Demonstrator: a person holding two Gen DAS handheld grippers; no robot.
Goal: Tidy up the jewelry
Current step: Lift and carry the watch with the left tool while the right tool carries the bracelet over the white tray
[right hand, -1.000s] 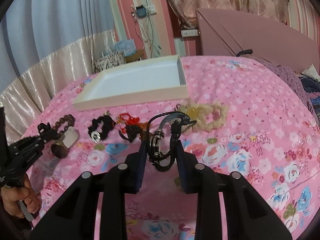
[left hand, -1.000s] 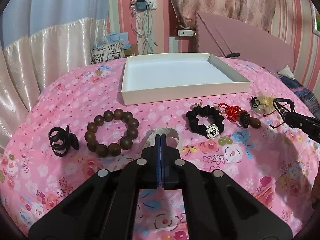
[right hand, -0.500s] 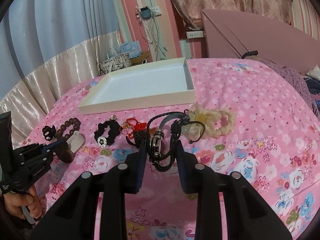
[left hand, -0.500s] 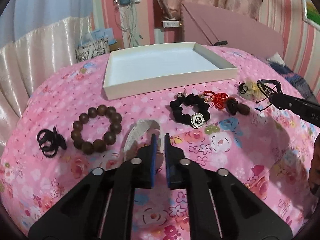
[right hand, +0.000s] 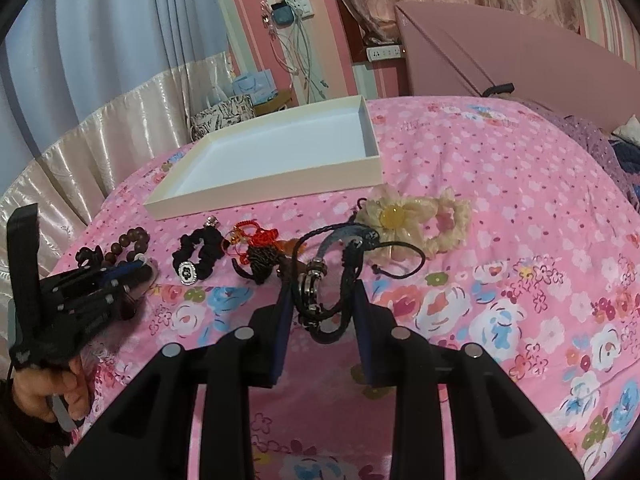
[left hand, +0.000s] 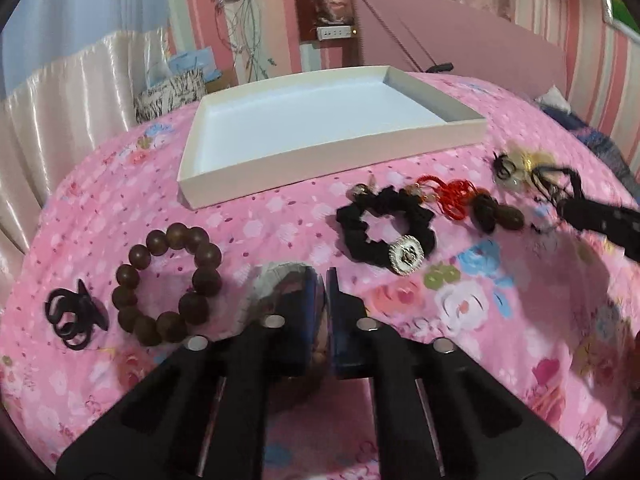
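My left gripper (left hand: 322,280) is shut on a pale curved bangle (left hand: 266,284), held just above the pink floral cloth. My right gripper (right hand: 320,294) is shut on a black braided cord bracelet (right hand: 320,280) with metal rings, lifted off the cloth. The empty white tray (left hand: 332,156) lies at the back and also shows in the right wrist view (right hand: 264,194). On the cloth lie a brown bead bracelet (left hand: 168,284), a black claw clip (left hand: 74,318), a black scrunchie (left hand: 386,226) with a silver charm, a red knot tassel (left hand: 456,200) and a cream flower scrunchie (right hand: 416,220).
The bed's pink cloth drops away at left and right edges. A pink headboard (right hand: 500,52), curtains and a wall socket with cables (left hand: 240,12) stand behind the tray. A patterned bag (left hand: 168,92) sits beyond the bed's far left.
My left gripper has moved a little forward with the bangle. My right gripper, still holding the cord bracelet, has risen and drawn back slightly.
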